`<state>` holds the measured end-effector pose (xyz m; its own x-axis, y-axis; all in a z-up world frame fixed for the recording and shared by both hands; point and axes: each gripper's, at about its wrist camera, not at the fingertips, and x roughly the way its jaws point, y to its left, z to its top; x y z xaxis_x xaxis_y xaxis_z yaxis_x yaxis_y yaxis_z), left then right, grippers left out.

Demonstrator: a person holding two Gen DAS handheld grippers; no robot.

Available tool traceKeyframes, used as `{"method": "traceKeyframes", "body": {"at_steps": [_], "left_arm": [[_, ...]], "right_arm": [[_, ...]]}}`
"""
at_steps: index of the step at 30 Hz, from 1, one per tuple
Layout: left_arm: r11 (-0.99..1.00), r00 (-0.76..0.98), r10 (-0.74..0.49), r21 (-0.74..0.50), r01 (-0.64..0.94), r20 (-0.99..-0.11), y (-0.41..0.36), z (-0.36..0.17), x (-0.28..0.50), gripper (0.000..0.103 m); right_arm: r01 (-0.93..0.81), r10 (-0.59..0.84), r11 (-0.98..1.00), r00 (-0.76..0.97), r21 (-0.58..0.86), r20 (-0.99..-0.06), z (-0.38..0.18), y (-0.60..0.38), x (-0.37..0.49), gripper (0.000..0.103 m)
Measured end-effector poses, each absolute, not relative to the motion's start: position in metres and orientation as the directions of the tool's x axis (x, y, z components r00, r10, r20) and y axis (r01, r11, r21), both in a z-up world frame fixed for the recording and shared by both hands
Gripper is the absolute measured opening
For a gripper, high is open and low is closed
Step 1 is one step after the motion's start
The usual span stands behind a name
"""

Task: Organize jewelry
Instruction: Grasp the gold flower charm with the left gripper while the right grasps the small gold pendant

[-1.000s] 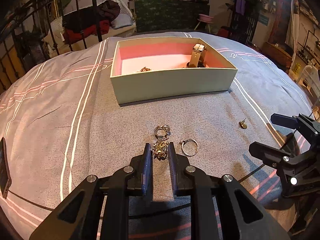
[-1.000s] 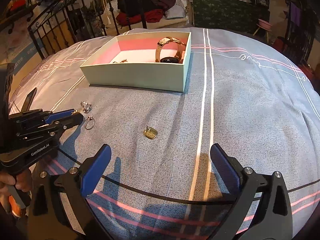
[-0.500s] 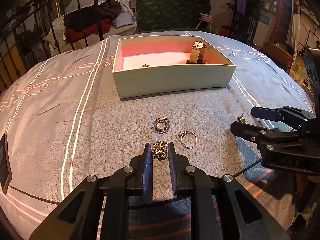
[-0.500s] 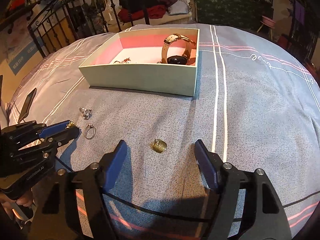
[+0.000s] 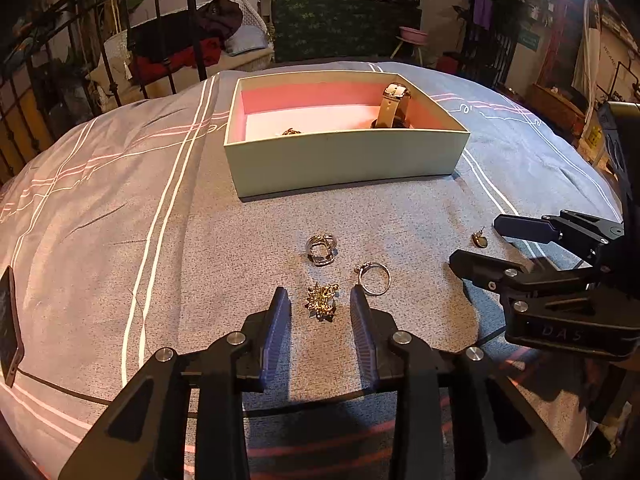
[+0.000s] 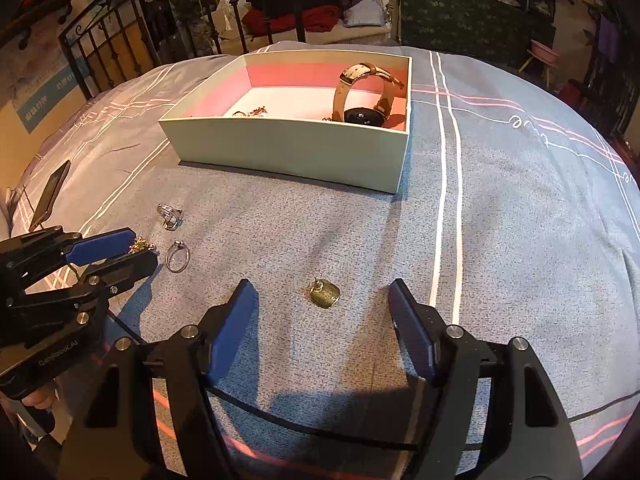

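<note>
A gold flower brooch (image 5: 322,300) lies on the grey bedspread between the fingers of my left gripper (image 5: 320,303). Its jaws are opening and the pads stand clear of the brooch. My right gripper (image 6: 322,294) is open, with a small gold square earring (image 6: 325,298) lying on the cover between its fingers, untouched. A chunky silver ring (image 5: 321,245) and a thin ring (image 5: 374,278) lie just beyond the brooch. The pale green box (image 5: 344,156) with a pink lining holds a beige-strapped watch (image 5: 394,106) and small gold pieces.
A dark phone (image 6: 50,192) lies on the bed's left side. A black iron bed rail (image 6: 120,28) and piled clothes stand behind the box. In the left wrist view the right gripper (image 5: 476,242) reaches in from the right around the earring (image 5: 479,239).
The left jaws, earlier pinched on the brooch, have spread apart and it rests on the cover. The right jaws narrowed from fully wide and moved in over the earring.
</note>
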<state>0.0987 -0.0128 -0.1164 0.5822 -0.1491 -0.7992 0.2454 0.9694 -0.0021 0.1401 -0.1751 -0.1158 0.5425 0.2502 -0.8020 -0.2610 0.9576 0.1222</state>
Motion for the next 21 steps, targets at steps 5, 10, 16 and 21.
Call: {"method": "traceKeyframes", "body": {"at_steps": [5, 10, 16, 21], "left_arm": [[0.971, 0.583, -0.134, 0.012, 0.240, -0.801, -0.0135, -0.1173, 0.0988, 0.032], [0.972, 0.583, -0.131, 0.012, 0.235, -0.802, -0.0127, -0.1153, 0.0995, 0.032], [0.974, 0.582, -0.127, 0.010, 0.227, -0.803, -0.0114, -0.1161, 0.1006, 0.032], [0.974, 0.581, -0.127, 0.011, 0.228, -0.804, -0.0095, -0.1167, 0.0995, 0.032]], "right_arm": [[-0.271, 0.261, 0.954, 0.543, 0.127, -0.798, -0.1153, -0.1743, 0.1395, 0.070], [-0.271, 0.272, 0.952, 0.538, 0.142, -0.798, -0.1163, -0.1755, 0.1405, 0.070], [-0.275, 0.265, 0.953, 0.540, 0.129, -0.799, -0.1157, -0.1742, 0.1400, 0.064], [-0.292, 0.257, 0.950, 0.541, 0.108, -0.801, -0.1154, -0.1697, 0.1390, 0.060]]}}
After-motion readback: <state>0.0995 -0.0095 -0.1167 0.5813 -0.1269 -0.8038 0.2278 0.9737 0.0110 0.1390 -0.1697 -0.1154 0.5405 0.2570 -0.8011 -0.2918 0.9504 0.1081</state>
